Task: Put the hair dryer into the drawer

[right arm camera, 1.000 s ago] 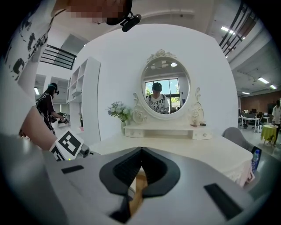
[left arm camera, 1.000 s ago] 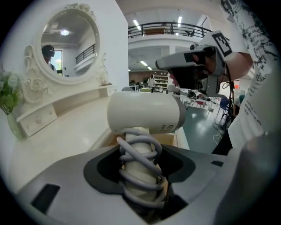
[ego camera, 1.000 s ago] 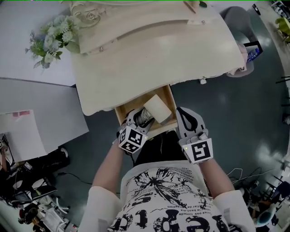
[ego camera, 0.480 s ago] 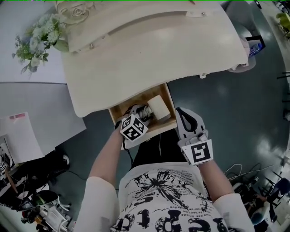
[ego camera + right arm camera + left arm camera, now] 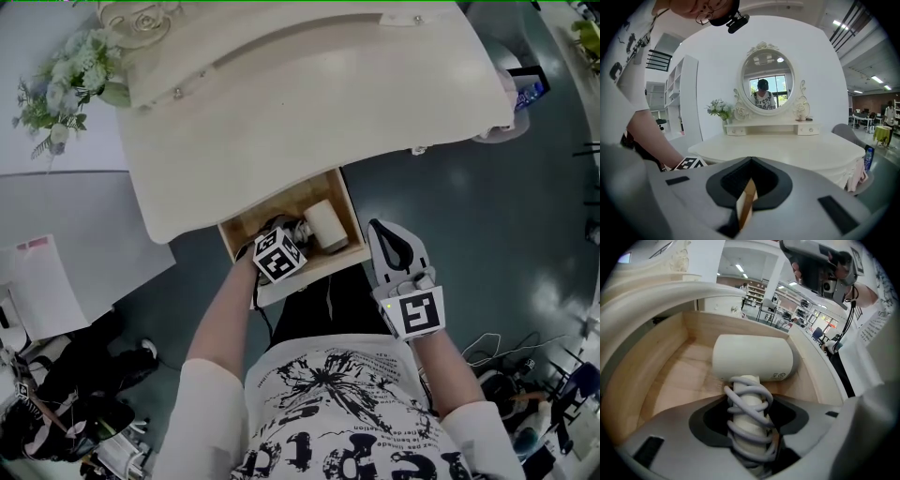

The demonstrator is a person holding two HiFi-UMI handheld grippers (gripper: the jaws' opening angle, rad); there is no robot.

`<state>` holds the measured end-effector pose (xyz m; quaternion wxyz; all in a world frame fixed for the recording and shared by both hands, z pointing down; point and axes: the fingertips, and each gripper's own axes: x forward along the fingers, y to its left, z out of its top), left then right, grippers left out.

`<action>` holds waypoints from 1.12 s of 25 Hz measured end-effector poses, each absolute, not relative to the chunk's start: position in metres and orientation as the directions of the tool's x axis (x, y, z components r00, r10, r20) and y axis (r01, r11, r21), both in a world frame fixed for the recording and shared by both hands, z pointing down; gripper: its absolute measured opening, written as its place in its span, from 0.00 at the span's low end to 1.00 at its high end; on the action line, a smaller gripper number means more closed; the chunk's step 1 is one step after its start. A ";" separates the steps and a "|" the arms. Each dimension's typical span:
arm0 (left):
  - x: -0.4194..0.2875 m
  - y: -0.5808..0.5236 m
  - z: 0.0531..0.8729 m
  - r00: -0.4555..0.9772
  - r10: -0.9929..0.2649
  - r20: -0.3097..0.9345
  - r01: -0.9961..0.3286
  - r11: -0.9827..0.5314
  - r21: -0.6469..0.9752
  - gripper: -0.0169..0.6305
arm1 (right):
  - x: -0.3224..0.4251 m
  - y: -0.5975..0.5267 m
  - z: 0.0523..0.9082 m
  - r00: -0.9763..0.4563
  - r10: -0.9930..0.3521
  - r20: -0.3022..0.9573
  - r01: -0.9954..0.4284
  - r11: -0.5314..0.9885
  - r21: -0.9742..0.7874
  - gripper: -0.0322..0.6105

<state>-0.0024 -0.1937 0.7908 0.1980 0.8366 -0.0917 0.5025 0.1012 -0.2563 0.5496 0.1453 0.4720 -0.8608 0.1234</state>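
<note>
The white hair dryer (image 5: 325,225) lies in the open wooden drawer (image 5: 310,270) under the dressing table. In the left gripper view its barrel (image 5: 752,359) rests on the drawer floor, and its cord-wrapped handle runs back between the jaws. My left gripper (image 5: 292,230) (image 5: 748,404) points steeply down into the drawer and is shut on that handle. My right gripper (image 5: 386,230) (image 5: 750,161) hovers just right of the drawer's front corner with its jaws together and nothing in them. A wooden edge of the drawer (image 5: 746,206) shows through the hollow behind the tips.
The white dressing table top (image 5: 309,103) overhangs the back of the drawer, with an oval mirror (image 5: 768,84) and flowers (image 5: 56,98) behind. A grey chair (image 5: 502,61) stands at the right, a white desk (image 5: 66,216) at the left. The person's body is close behind the drawer front.
The left gripper has tipped down and sunk into the drawer with the hair dryer, whose barrel is now lower inside. The right gripper has dropped slightly beside the drawer.
</note>
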 end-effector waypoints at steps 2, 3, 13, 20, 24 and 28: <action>-0.003 -0.191 0.795 0.451 0.059 0.891 -0.339 -0.912 0.232 0.41 | 0.103 -0.258 0.550 -0.508 -0.778 0.369 -0.851 0.520 -0.076 0.06; -0.003 -0.190 0.796 0.439 0.062 0.896 -0.335 -0.915 0.227 0.41 | 0.104 -0.258 0.551 -0.506 -0.779 0.371 -0.852 0.518 -0.075 0.06; -0.002 -0.193 0.799 0.367 0.080 0.927 -0.431 -0.869 0.245 0.43 | 0.104 -0.255 0.550 -0.511 -0.759 0.404 -0.848 0.523 -0.089 0.06; -0.004 -0.204 0.773 0.361 0.031 0.932 -0.482 -0.849 0.215 0.45 | 0.105 -0.259 0.528 -0.524 -0.758 0.389 -0.837 0.543 -0.070 0.06; -0.005 -0.215 0.736 0.371 -0.064 0.926 -0.511 -0.847 0.146 0.37 | 0.107 -0.255 0.518 -0.535 -0.755 0.378 -0.833 0.547 -0.086 0.06; -0.012 -0.228 0.698 0.377 -0.187 0.907 -0.600 -0.796 0.085 0.12 | 0.105 -0.256 0.502 -0.557 -0.757 0.341 -0.818 0.572 -0.066 0.06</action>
